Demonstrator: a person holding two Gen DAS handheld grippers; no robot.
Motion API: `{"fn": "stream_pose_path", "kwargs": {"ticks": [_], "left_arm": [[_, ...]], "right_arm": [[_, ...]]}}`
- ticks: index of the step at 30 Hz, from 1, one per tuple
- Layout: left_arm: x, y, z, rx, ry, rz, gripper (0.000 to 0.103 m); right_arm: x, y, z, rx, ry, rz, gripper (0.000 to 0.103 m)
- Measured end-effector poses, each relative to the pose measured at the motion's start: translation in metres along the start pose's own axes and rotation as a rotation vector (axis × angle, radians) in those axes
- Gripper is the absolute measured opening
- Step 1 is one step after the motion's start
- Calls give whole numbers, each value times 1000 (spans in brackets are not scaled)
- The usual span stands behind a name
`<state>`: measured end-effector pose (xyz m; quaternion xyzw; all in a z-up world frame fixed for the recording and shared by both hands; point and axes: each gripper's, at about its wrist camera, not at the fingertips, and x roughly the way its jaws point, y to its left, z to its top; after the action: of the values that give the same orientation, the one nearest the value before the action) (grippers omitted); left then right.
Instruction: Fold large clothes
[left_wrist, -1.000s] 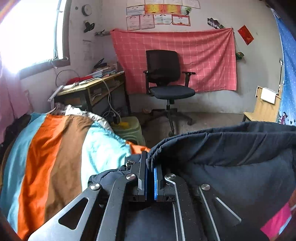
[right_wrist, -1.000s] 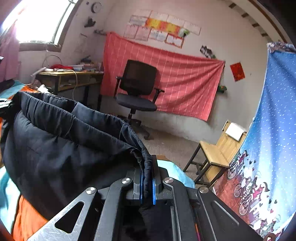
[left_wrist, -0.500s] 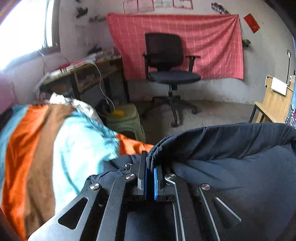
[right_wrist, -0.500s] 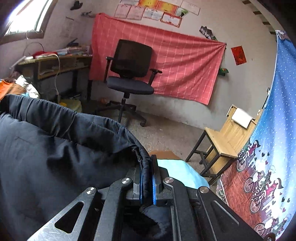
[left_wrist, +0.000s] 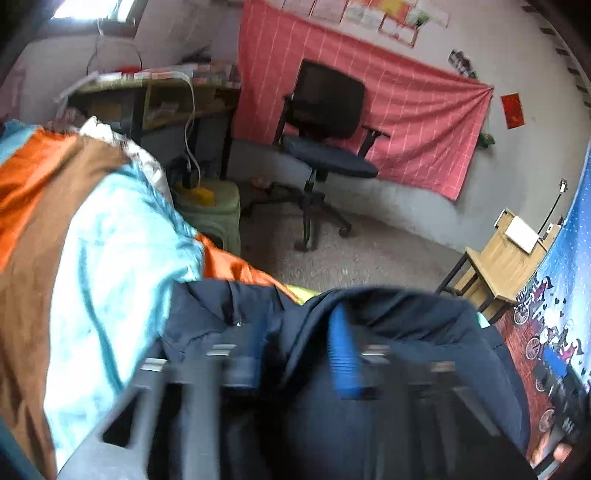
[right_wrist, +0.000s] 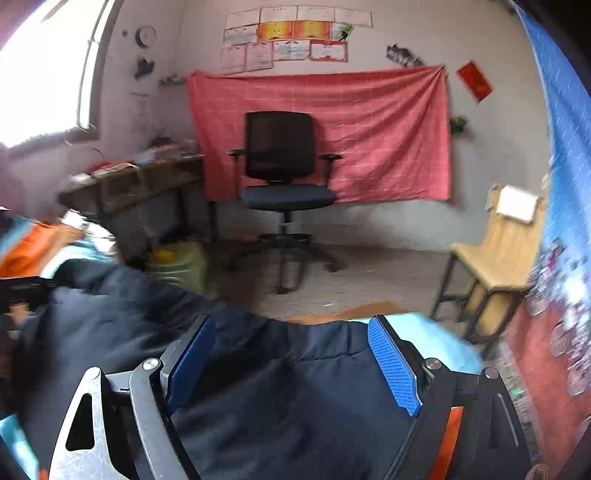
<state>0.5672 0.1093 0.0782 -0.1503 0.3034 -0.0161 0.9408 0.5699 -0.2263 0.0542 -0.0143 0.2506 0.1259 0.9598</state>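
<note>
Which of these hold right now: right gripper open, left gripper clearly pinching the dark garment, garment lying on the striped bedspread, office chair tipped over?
1. The right gripper is open, blue pads wide apart. True.
2. The left gripper clearly pinches the dark navy garment. False: motion blur hides its state.
3. The garment rests on the orange, brown and turquoise striped bedspread. True.
4. The black mesh office chair lies tipped over. False: it stands upright before the red checked cloth.

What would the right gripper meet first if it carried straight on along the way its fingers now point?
Most likely the dark navy garment lying between the open fingers of the right gripper. Its folded edge lies just ahead; past that, floor and the office chair, though depth is unclear.
</note>
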Motion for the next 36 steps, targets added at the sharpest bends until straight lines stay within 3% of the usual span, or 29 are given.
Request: {"fn": "stream_pose_path", "kwargs": {"ticks": [1, 2, 3, 5, 7, 12, 15, 18, 20, 24, 29, 36], "left_arm": [[-8, -2, 2, -15, -38, 22, 89], [-21, 2, 4, -50, -100, 36, 92], [-30, 7, 6, -76, -138, 15, 92], [-35, 10, 9, -86, -115, 5, 92], [-39, 6, 5, -49, -93, 3, 92], [-29, -21, -33, 119, -9, -48, 92], [1, -43, -48, 229, 47, 27, 92], [26, -50, -53, 262, 59, 94, 92], [44, -51, -49, 254, 77, 159, 92], [71, -34, -48, 210, 109, 214, 94], [88, -5, -43, 122, 141, 214, 102], [101, 13, -30, 52, 177, 196, 102]], "right_arm": [[-5, 5, -8, -19, 16, 50, 86], [-7, 9, -12, -36, 23, 69, 87], [-8, 16, -19, -65, 33, 86, 87], [-4, 31, -32, -129, 58, 98, 88], [1, 42, -40, -163, 75, 104, 88], [15, 37, -40, -112, 81, 105, 89], [32, 31, -33, -76, 105, 97, 89], [54, 28, -28, -49, 150, 94, 89], [70, 26, -26, -44, 184, 90, 89], [108, 21, -19, -45, 245, 70, 89], [148, 1, -21, 30, 316, 92, 92], [170, -13, -22, 105, 335, 143, 93]]}}
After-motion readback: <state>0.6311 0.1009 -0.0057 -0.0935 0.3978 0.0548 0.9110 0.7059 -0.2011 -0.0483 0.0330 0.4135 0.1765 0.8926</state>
